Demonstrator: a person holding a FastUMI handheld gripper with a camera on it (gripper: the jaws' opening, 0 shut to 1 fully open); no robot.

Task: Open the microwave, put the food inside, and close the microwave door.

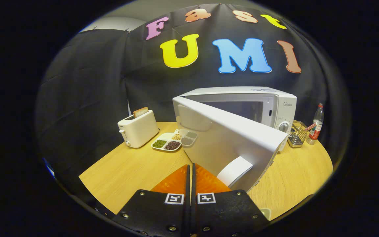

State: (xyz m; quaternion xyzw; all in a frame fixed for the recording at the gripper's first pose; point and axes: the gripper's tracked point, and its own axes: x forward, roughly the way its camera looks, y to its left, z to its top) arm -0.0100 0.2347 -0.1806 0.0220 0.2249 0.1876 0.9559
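A white microwave (275, 102) stands on the round wooden table (127, 171), beyond my fingers. Its door (232, 138) is swung wide open toward me, hinged at the left, with its white handle (235, 171) near my fingertips. The dark cavity (242, 110) shows behind the door. A white divided plate of beans and grains (171, 141) lies left of the door, just ahead of the toaster. My gripper (191, 169) is shut with nothing between its orange fingers (176, 181), which sit just left of the door's handle end.
A white toaster (138, 130) with a slice of bread in it stands at the left back of the table. Right of the microwave are a wire basket (297, 135) and a plastic bottle (316, 124). Black cloth walls the booth behind.
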